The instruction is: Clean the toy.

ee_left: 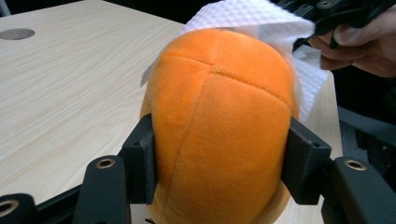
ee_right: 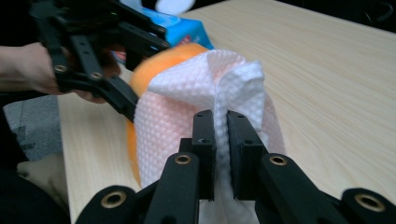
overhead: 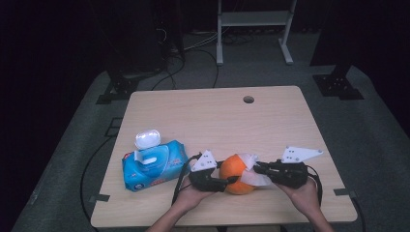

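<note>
Your left hand-held gripper (ee_left: 219, 182) clamps the orange plush ball (ee_left: 219, 126) by its flanks at the near edge of the bench (overhead: 212, 116), jaws partly open around it, while your right hand-held gripper (ee_right: 221, 154) is pinched nearly shut on a fold of the white wipe (ee_right: 210, 88) draped over the ball. The ball looks soft and light — it will likely squash, so hold it across the middle. The wipe is thin and limp — keep the fold deep between the pads.

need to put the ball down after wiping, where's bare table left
The far half of the table is bare, from the round hole down toward the orange ball. The right side past the right tongs is free too. It is crowded front left: the wipes pack and left tongs sit beside the ball.
</note>
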A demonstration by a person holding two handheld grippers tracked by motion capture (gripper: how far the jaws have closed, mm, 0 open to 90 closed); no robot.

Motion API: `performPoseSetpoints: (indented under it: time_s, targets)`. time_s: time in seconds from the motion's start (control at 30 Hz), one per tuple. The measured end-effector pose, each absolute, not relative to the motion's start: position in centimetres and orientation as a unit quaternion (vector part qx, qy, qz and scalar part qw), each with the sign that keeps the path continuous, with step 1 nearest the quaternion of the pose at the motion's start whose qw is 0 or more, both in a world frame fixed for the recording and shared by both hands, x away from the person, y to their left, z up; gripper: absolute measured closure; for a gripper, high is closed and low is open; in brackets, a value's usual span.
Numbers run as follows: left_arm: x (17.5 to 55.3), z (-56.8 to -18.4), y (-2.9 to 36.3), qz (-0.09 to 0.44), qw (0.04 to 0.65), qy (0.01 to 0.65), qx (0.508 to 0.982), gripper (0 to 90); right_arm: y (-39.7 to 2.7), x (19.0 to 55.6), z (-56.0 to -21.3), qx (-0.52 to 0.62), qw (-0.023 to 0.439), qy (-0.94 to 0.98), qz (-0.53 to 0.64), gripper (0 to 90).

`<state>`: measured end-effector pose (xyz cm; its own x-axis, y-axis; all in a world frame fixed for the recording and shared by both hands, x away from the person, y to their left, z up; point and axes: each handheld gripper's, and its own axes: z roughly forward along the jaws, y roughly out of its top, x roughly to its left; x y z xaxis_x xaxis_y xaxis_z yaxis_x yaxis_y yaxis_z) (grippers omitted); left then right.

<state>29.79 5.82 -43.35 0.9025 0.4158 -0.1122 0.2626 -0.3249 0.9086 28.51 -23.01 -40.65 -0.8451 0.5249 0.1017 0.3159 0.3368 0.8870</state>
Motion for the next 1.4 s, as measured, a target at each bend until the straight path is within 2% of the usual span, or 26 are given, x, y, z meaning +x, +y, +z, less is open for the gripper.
performPoseSetpoints:
  time_s: [0.23, 0.37, 0.43, 0.5, 0.53, 0.57, 0.63, 0.7, 0.8, 0.9, 1.13, 1.3, 1.4]
  targets:
    - [29.2, -43.3, 5.1, 0.082, 0.543, 0.178, 0.816, 35.5, -22.4, 27.9, -39.3, 0.232, 0.11, 0.803, 0.537, 81.1]
    - [29.2, -43.6, 5.0, 0.085, 0.55, 0.161, 0.815, 17.5, -22.7, 28.5, -40.3, 0.241, 0.077, 0.808, 0.532, 81.3]
    - [29.3, -43.7, 4.8, 0.086, 0.547, 0.159, 0.817, 10.7, -23.0, 28.6, -40.3, 0.241, 0.077, 0.81, 0.53, 81.3]
    - [29.6, -44.0, 4.8, 0.081, 0.543, 0.161, 0.82, 7.7, -23.2, 28.6, -40.5, 0.243, 0.072, 0.809, 0.531, 81.3]
    - [29.7, -44.2, 4.8, 0.074, 0.543, 0.166, 0.82, 7.9, -23.3, 28.7, -40.5, 0.244, 0.072, 0.808, 0.531, 81.3]
    - [29.8, -44.2, 5.0, 0.066, 0.545, 0.162, 0.82, 13.5, -23.3, 28.7, -40.6, 0.246, 0.072, 0.807, 0.531, 81.3]
    - [29.4, -43.8, 4.9, 0.084, 0.54, 0.151, 0.824, 28.2, -23.4, 28.7, -40.4, 0.248, 0.078, 0.807, 0.531, 81.3]
    - [29.1, -43.3, 4.7, 0.098, 0.532, 0.139, 0.829, 35.5, -23.3, 28.2, -39.7, 0.241, 0.091, 0.797, 0.547, 81.5]
    - [28.1, -43.0, 3.9, 0.121, 0.524, 0.117, 0.835, 38.3, -22.5, 27.3, -38.2, 0.212, 0.103, 0.785, 0.574, 81.5]
    - [27.8, -42.6, 4.1, 0.128, 0.524, 0.113, 0.834, 41.0, -21.9, 27.3, -38.6, 0.207, 0.118, 0.802, 0.548, 81.9]
    - [28.0, -42.5, 4.8, 0.125, 0.532, 0.12, 0.829, 41.2, -23.8, 28.6, -40.1, 0.261, 0.111, 0.797, 0.533, 81.8]
    - [27.6, -42.5, 4.3, 0.13, 0.538, 0.115, 0.825, 41.6, -21.9, 27.0, -38.1, 0.203, 0.125, 0.796, 0.556, 81.7]
    - [27.4, -42.0, 4.5, 0.142, 0.536, 0.114, 0.824, 42.1, -21.7, 27.1, -38.4, 0.205, 0.135, 0.805, 0.54, 81.9]
